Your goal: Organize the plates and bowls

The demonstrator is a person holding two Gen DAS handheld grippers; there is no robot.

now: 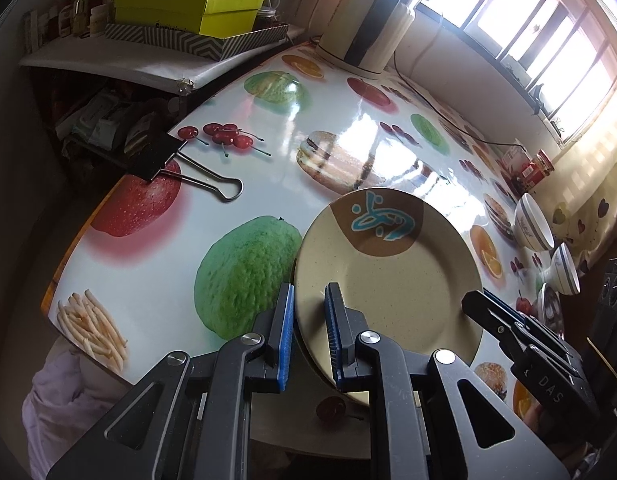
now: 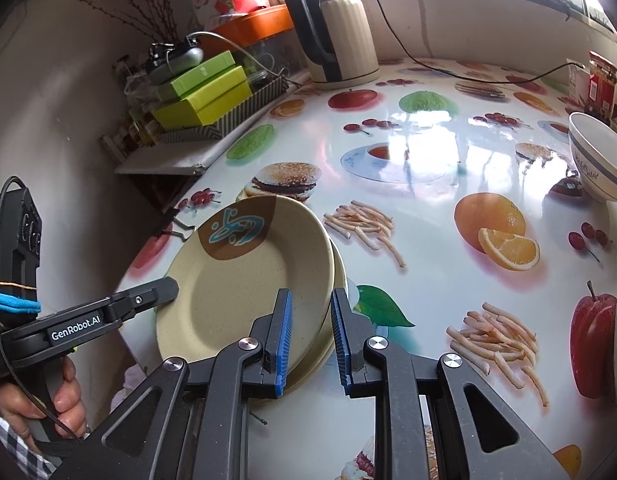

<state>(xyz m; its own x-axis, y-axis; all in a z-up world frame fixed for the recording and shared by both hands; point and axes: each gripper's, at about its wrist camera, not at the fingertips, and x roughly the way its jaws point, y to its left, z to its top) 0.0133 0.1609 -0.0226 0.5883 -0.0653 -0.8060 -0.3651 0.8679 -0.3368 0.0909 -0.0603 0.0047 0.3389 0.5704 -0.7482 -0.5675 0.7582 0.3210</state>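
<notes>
Two beige plates, the top plate (image 1: 404,280) (image 2: 236,280) with a brown patch and a blue figure, lie stacked and tilted at the table's near corner. The lower plate (image 2: 340,268) peeks out beneath it. My left gripper (image 1: 309,332) (image 2: 168,286) is shut on the plate's rim on one side. My right gripper (image 2: 312,336) (image 1: 474,304) is shut on the opposite side, with both rims between its blue pads; which plate it clamps I cannot tell. Two white bowls (image 1: 532,224) (image 1: 564,276) stand at the far right, one bowl (image 2: 596,160) also in the right wrist view.
A fruit-print table (image 1: 268,140) (image 2: 428,280) carries a kettle (image 1: 364,36) (image 2: 332,32), a trailing black cable (image 2: 508,76), a red jar (image 1: 536,168) (image 2: 600,80) and a binder clip (image 1: 164,160). Green boxes (image 1: 188,12) (image 2: 204,92) sit on a side shelf. A hand (image 2: 64,396) holds the left gripper.
</notes>
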